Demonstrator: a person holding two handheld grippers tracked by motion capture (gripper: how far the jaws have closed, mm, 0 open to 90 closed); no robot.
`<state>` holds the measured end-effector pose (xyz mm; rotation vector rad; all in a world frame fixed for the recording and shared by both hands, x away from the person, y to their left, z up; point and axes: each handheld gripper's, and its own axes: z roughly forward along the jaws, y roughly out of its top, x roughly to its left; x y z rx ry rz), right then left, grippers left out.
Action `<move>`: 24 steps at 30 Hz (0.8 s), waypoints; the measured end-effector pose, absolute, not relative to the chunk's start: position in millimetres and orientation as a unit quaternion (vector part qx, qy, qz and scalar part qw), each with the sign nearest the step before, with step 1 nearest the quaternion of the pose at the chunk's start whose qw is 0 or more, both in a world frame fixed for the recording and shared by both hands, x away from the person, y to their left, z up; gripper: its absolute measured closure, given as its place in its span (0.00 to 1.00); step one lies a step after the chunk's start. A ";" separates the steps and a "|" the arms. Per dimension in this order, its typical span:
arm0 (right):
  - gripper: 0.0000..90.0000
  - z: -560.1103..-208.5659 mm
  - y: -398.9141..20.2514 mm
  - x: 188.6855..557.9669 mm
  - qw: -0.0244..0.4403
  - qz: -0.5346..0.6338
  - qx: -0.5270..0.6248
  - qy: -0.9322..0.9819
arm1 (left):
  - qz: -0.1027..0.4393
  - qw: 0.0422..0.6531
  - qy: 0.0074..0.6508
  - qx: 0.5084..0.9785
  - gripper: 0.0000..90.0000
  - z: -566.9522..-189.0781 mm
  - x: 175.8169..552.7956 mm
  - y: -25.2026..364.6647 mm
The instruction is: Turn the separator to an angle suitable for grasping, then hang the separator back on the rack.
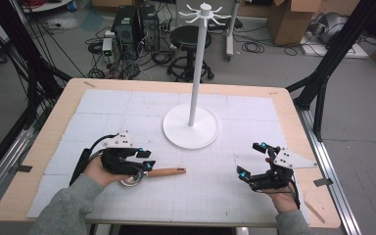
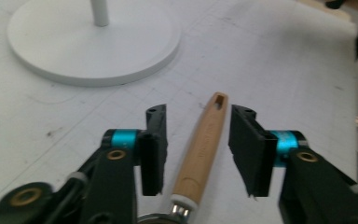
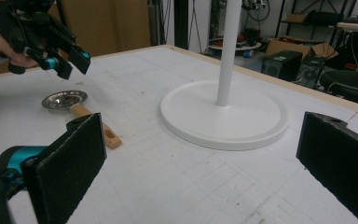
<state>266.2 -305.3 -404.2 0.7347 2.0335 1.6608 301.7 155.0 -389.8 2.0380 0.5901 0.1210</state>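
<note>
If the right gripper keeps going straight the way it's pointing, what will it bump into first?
Probably the white stand's round base, which lies straight ahead between the open jaws of the right gripper. The table before it looks bare, though depth is unclear.

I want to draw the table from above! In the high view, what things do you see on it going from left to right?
left gripper → wooden-handled scoop → white stand → right gripper
</note>
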 end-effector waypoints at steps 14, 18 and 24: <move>0.01 -405.5 -305.9 266.9 0.201 0.593 0.267 0.733 | 0.052 0.502 0.138 0.852 0.20 -381.5 302.4 145.8; 0.01 -406.2 -303.6 266.7 0.200 0.589 0.264 0.737 | 0.043 0.513 0.119 0.849 0.20 -376.1 302.3 147.4; 0.01 -405.8 -301.4 266.9 0.198 0.591 0.259 0.738 | 0.031 0.495 0.112 0.861 0.20 -374.3 310.7 148.2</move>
